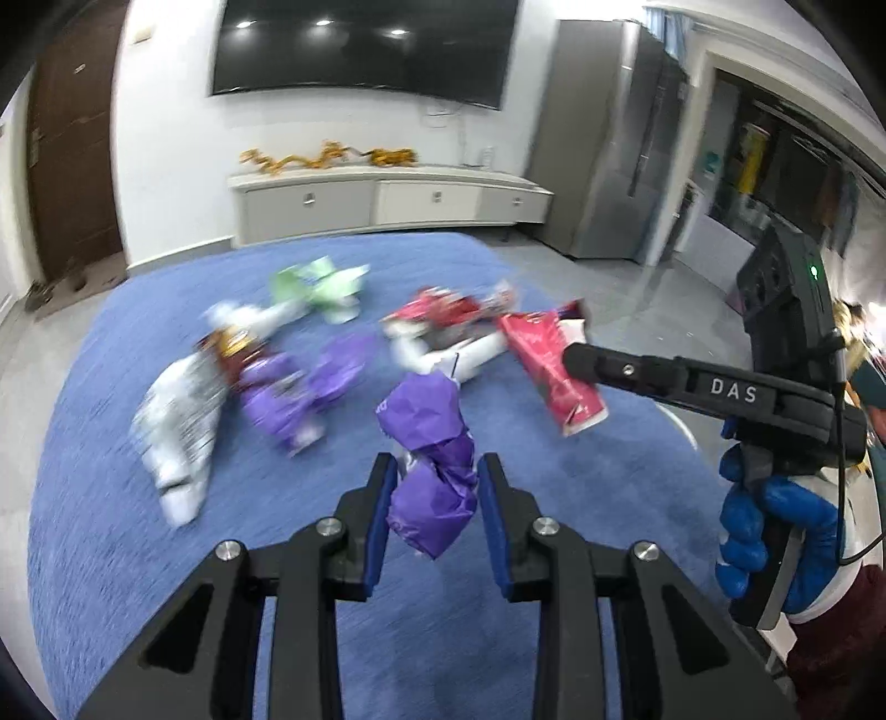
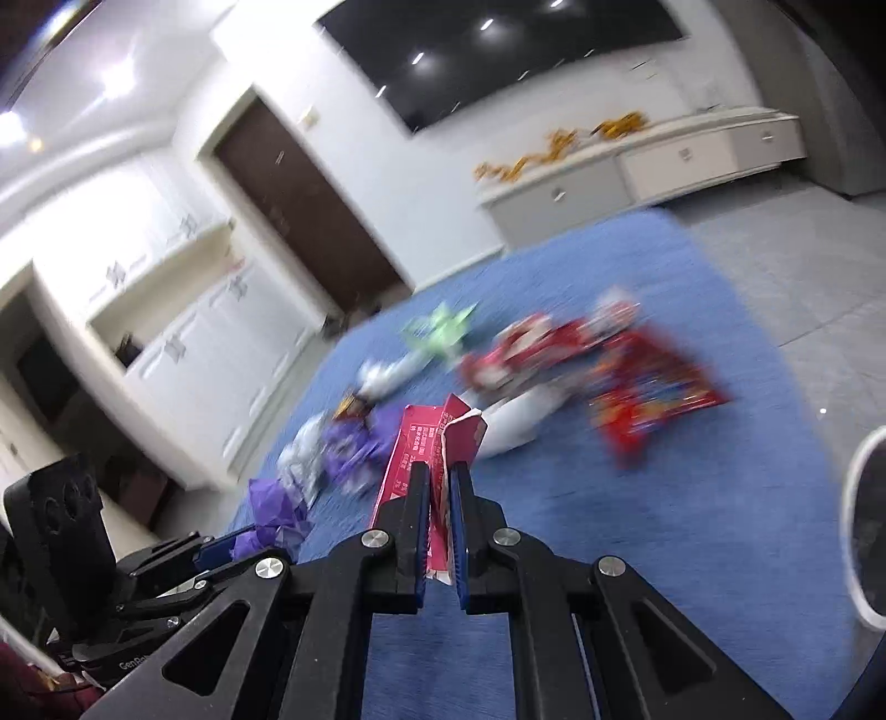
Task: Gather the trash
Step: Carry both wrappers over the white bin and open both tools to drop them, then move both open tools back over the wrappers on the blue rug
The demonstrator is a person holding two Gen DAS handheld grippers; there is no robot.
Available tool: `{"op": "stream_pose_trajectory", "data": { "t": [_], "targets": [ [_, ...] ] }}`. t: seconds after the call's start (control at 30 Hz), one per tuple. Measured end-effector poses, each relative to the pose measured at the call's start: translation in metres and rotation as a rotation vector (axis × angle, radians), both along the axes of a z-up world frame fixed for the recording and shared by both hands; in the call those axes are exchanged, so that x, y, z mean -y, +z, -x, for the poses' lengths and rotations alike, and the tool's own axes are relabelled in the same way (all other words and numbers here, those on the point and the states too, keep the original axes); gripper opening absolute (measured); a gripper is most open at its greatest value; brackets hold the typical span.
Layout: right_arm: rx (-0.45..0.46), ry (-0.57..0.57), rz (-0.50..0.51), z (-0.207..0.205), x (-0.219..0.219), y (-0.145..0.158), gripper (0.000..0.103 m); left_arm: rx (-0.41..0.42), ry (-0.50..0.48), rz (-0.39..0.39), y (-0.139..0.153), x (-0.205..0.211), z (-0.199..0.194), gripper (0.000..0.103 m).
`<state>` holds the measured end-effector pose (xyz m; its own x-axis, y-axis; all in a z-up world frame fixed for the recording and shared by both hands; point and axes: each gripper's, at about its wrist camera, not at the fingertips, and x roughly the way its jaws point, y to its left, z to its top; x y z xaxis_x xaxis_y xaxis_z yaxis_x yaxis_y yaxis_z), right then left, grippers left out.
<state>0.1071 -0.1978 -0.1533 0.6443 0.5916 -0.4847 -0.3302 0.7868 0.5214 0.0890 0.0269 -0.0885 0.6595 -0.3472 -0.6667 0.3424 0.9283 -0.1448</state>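
Left wrist view: left gripper [image 1: 437,498] jaws clamped on a crumpled purple wrapper [image 1: 429,443]; its long axis runs up and away between the pads, free end above the fingertips, lifted clear of the blue tablecloth [image 1: 111,498]. Right gripper [image 1: 576,354] comes in from the right, held by a blue-gloved hand [image 1: 775,537], jaws pinched on a flattened pink carton [image 1: 548,365] that hangs slanting down to the right, also off the cloth. Loose trash lies beyond and left of both grippers: silver-white wrapper [image 1: 177,426], purple wrappers [image 1: 299,387], green wrapper [image 1: 321,285], red wrappers [image 1: 443,313]. Left gripper looks nearer the silver and purple pieces, right gripper nearer the red ones. Both are loaded, so the next move probably turns on a bin, not seen in this view

Right wrist view: right gripper [image 2: 440,498] jaws nearly together on the pink carton [image 2: 421,443], which stands on end between the pads. Left gripper [image 2: 221,548] at lower left with the purple wrapper [image 2: 271,509]. A red snack bag [image 2: 653,393] lies flat, ahead and right. White curved rim [image 2: 850,498] at right edge, just beside the table; cannot tell whether it is a bin

Room: wall television [image 1: 365,44], low white cabinet [image 1: 387,199], dark door [image 2: 299,194], grey floor; background motion-blurred
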Motion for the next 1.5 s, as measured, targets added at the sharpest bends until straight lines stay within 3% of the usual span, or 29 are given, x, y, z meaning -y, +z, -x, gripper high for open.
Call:
{"op": "stream_pose_trajectory", "data": {
  "t": [0.2,0.37,0.6,0.77,0.87,0.93,0.97,1.0,1.2,1.37,1.5],
  "targets": [
    [0.019,-0.265,0.017,0.017,0.107,0.005,0.007,-0.008,-0.184,0.031,0.018,0.096,-0.039,0.028],
    [-0.047,-0.498,0.099,0.027,0.211,-0.009,0.007,-0.063,-0.333,0.044,0.013,0.203,-0.088,0.028],
    [-0.209,-0.659,0.210,0.019,0.307,-0.048,0.008,-0.194,-0.453,0.012,-0.030,0.344,-0.143,0.029],
    [-0.296,-0.703,0.238,0.000,0.333,-0.068,0.011,-0.271,-0.476,-0.008,-0.062,0.401,-0.158,0.029],
    [-0.333,-0.725,0.239,-0.015,0.336,-0.073,0.024,-0.324,-0.480,0.005,-0.081,0.418,-0.166,0.033],
    [-0.348,-0.753,0.256,-0.018,0.336,-0.072,0.044,-0.363,-0.481,0.033,-0.089,0.426,-0.171,0.048],
    [-0.353,-0.766,0.259,-0.018,0.339,-0.073,0.045,-0.371,-0.473,0.045,-0.091,0.426,-0.173,0.059],
    [-0.357,-0.776,0.254,-0.019,0.340,-0.072,0.045,-0.372,-0.464,0.050,-0.093,0.427,-0.175,0.064],
    [-0.338,-0.840,0.229,-0.001,0.340,-0.052,0.045,-0.348,-0.440,0.063,-0.091,0.420,-0.170,0.064],
    [-0.270,-0.888,0.194,0.016,0.331,-0.026,0.045,-0.198,-0.357,0.121,-0.057,0.393,-0.145,0.064],
    [-0.208,-0.880,0.222,0.020,0.302,0.006,0.045,-0.106,-0.309,0.141,-0.025,0.358,-0.130,0.064]
  ]
}}
